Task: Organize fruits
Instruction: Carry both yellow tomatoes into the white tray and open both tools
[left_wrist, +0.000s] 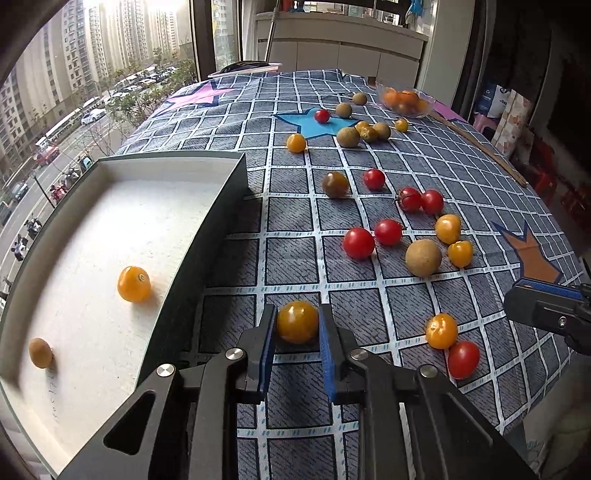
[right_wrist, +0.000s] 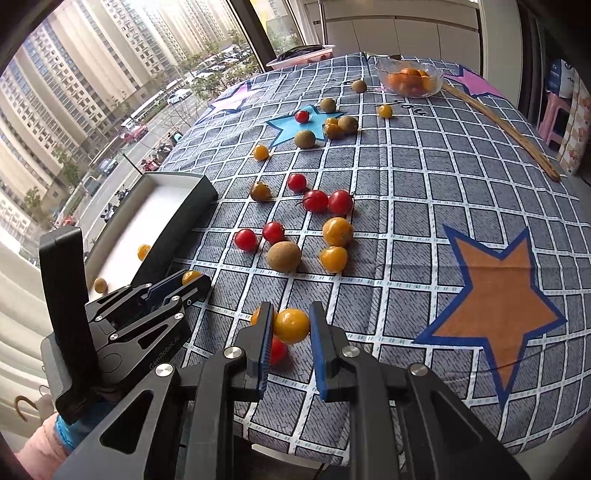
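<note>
lying along the table's left edge, the dark box (left_wrist: 207, 236) leaves its white floor mostly bare — one yellow tomato (left_wrist: 134, 283) and a brown longan (left_wrist: 40, 352) sit inside, well apart. right of the box wall the checked cloth (left_wrist: 291, 254) has open room before the scattered fruit. the left gripper (left_wrist: 297, 325) is clenched on a yellow tomato (left_wrist: 297, 321) just beside that wall. the right gripper (right_wrist: 291, 325) stands parted around another yellow tomato (right_wrist: 291, 325) — a gap shows at the right pad.
</note>
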